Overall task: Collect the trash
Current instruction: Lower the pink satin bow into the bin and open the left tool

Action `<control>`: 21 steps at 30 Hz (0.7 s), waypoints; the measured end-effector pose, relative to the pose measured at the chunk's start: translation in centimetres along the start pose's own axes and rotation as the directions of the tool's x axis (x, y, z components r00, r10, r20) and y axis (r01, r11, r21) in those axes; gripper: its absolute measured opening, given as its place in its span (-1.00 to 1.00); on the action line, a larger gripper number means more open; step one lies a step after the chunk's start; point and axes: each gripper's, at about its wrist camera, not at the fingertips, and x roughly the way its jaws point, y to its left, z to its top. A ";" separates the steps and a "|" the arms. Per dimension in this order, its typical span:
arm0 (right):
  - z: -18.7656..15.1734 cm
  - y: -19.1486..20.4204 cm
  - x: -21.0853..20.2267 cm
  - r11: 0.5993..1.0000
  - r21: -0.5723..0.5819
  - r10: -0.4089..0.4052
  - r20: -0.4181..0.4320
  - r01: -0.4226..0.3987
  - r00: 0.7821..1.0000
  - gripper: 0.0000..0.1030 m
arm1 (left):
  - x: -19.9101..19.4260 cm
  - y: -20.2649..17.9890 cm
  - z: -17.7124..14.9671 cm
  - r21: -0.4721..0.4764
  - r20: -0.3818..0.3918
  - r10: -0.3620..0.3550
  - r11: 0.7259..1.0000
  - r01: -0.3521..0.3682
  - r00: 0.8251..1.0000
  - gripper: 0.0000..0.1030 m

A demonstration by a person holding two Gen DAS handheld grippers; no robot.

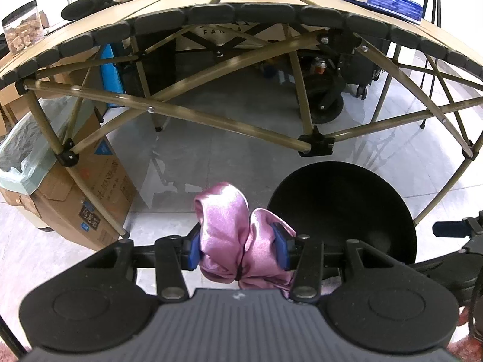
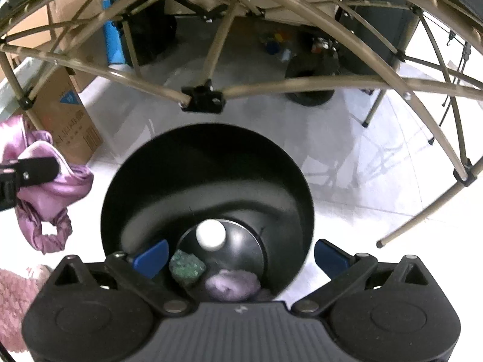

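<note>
Pink satin scrunchie (image 1: 241,241): clamped in our left gripper (image 1: 240,249), beside black bin (image 1: 341,211), not over it. Right gripper (image 2: 240,256): released, above bin mouth. Risk: we release early, slippery fabric lands on floor (image 1: 196,150); loop snags finger.

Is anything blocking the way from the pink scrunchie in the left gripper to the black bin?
Nothing visible does. The pink scrunchie hangs just left of the black bin, whose mouth is open; the right gripper is over it, fingers spread.

bin mouth (image 2: 208,150) unobstructed, table frame (image 2: 202,98) beyond
</note>
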 end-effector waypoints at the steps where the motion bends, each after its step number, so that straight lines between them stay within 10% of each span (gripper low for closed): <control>1: -0.2 -0.2 -0.1 1.000 0.005 -0.002 -0.007 0.002 1.000 1.00 | 0.0 -0.1 -0.1 0.001 -0.002 -0.003 1.000 0.003 1.000 -0.09; 21: -2.4 -5.4 -4.0 0.987 0.154 -0.045 -0.009 0.046 0.999 1.00 | -1.5 -5.0 -2.7 0.120 -0.071 -0.119 0.985 0.127 0.990 -0.09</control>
